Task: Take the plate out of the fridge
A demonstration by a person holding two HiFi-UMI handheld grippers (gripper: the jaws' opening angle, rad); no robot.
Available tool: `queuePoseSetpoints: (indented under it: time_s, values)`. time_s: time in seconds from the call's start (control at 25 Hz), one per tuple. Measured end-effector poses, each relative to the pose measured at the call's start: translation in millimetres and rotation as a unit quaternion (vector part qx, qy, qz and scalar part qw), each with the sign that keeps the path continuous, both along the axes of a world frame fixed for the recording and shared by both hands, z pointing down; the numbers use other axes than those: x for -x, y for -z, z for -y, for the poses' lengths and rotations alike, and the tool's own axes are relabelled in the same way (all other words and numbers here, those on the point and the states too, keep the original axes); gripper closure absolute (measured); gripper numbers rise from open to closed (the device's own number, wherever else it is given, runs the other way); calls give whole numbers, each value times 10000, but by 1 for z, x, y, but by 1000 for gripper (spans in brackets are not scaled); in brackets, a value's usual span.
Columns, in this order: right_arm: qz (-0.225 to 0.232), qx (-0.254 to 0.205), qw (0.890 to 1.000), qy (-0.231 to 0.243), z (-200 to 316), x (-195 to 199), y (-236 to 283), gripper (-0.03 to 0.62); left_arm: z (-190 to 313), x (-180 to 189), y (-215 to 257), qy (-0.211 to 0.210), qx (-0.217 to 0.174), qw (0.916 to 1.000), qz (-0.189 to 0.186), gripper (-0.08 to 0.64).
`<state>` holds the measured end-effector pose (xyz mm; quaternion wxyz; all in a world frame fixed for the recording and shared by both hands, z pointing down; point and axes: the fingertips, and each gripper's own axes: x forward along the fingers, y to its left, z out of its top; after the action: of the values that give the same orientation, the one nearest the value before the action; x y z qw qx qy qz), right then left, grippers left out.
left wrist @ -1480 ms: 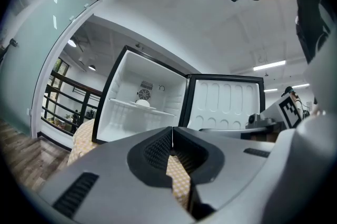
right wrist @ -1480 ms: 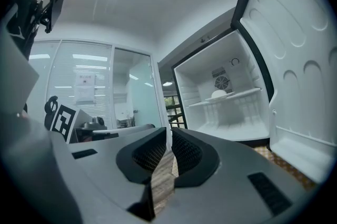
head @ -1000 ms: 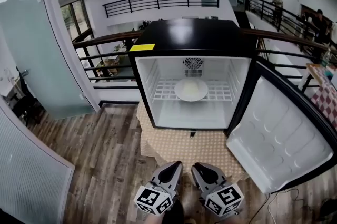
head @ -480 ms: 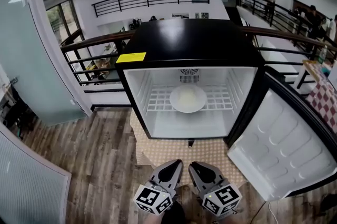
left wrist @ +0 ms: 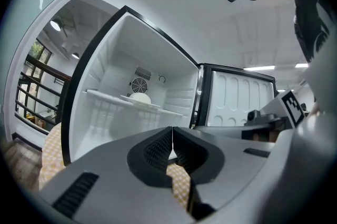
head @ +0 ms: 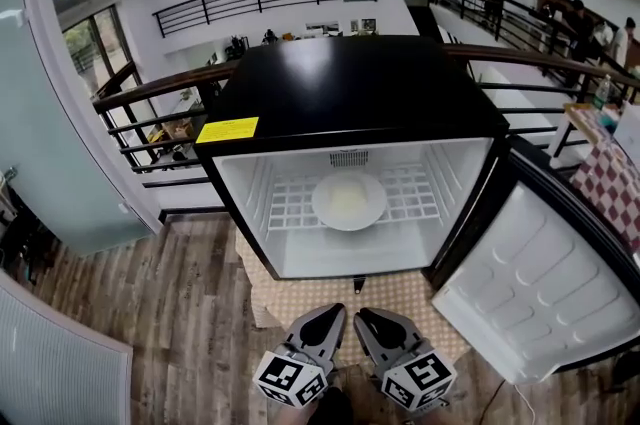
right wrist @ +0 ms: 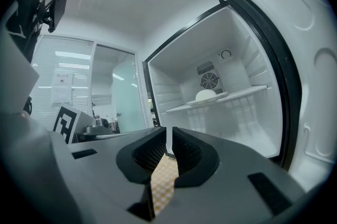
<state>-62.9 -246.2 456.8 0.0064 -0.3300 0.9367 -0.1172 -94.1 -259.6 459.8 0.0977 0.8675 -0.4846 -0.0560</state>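
Head view has the fridge point(head: 350, 93) with its door point(head: 540, 283) swung wide to the right. The plate point(head: 349, 200) sits in the middle of the white wire shelf point(head: 283, 205), well apart from both tools. Left hand-held gripper point(head: 322, 323) and right hand-held gripper point(head: 375, 325) hang low out front, each with jaws pressed together on nothing (the right one shows a hair of daylight at the tips). My guess is the plate is stiff, glazed, slick and breakable, so I'd pinch the near rim and keep it level. Both gripper views look up from below and show a pale mound on the plate, which from above just reads as a flat smudge.
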Motion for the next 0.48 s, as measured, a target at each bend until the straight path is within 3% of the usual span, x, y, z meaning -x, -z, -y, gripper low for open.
queuePoseSetpoints:
  time_s: [0.48]
  values:
    - [-74,-54,9997,-206,29,12,0,540,30,1,-4,-314,10,9995,-90,549]
